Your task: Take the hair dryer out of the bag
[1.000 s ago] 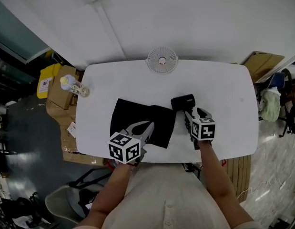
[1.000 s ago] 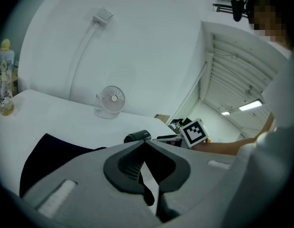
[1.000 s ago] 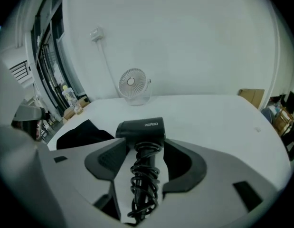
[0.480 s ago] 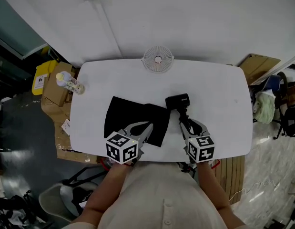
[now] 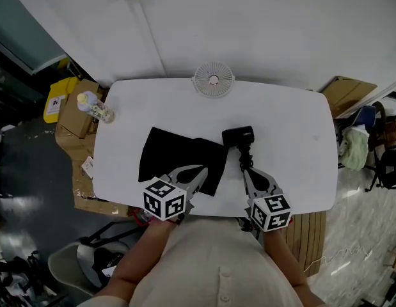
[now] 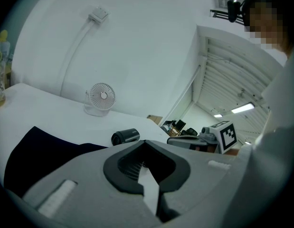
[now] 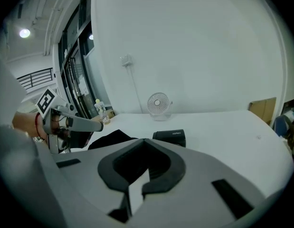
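head view: the right tongs [image 5: 245,171] have backed off the hair dryer [image 5: 238,137], which is out of the bag [image 5: 178,158].
a second ago the right tongs were beside the dryer's handle; now they sit near the table [image 5: 293,133] edge by the person, clenched on nothing, while the dryer has stayed flat on the table just right of the bag, fully clear of it, so the task looks done. the left tongs [image 5: 202,170] are also closed and empty and have kept their place over the bag's near edge; i cannot tell if they touch it. the bag is limp black cloth, flat and roughly rectangular; the dryer is hard matte black, a stubby barrel with a thin handle pointing toward the person; a small round fan [image 5: 213,80] stands at the far edge.
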The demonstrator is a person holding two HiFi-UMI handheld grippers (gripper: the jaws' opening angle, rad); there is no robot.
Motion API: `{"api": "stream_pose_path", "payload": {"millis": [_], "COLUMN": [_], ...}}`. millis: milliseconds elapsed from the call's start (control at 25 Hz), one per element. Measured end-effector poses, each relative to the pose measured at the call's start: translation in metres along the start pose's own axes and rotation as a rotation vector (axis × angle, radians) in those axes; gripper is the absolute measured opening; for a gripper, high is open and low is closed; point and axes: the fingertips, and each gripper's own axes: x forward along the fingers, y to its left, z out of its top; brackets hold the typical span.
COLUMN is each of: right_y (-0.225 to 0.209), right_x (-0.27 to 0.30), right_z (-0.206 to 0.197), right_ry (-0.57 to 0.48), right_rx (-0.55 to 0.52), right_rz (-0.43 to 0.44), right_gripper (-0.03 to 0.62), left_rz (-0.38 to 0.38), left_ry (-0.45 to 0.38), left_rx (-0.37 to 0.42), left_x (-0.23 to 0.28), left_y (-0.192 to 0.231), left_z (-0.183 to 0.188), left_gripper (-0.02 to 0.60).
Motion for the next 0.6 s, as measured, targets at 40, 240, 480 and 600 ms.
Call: {"api": "stream_pose_path", "payload": {"millis": [40, 240, 480, 600], "right_y": [0.0008, 0.0001, -0.0013, -0.0038], "right_x": [-0.0007, -0.0037, -0.0039, -0.0038], "right_z": [-0.0013, -0.0049, -0.0065, -0.0085], "right_ry": [0.003, 0.017, 0.025, 0.032], "right_rx": [0.001, 0.008, 0.006, 0.008], "right_rz": [0.002, 0.006, 0.006, 0.004], "right_gripper": [0.015, 0.015, 0.015, 0.015], "left_rz": [0.001, 0.003, 0.011, 0.02], "left_ry": [0.001, 0.012, 0.014, 0.019], "left_rx": [-0.002, -0.007, -0.01, -0.012], "left_x": [-0.0001, 0.0017, 0.0057, 0.0084], "left_y": [0.0003, -0.0008, -0.0005, 0.0021], "left_z": [-0.0014, -0.0068, -0.0091, -0.011], "left_gripper": [0.009, 0.009, 0.011, 0.011]}}
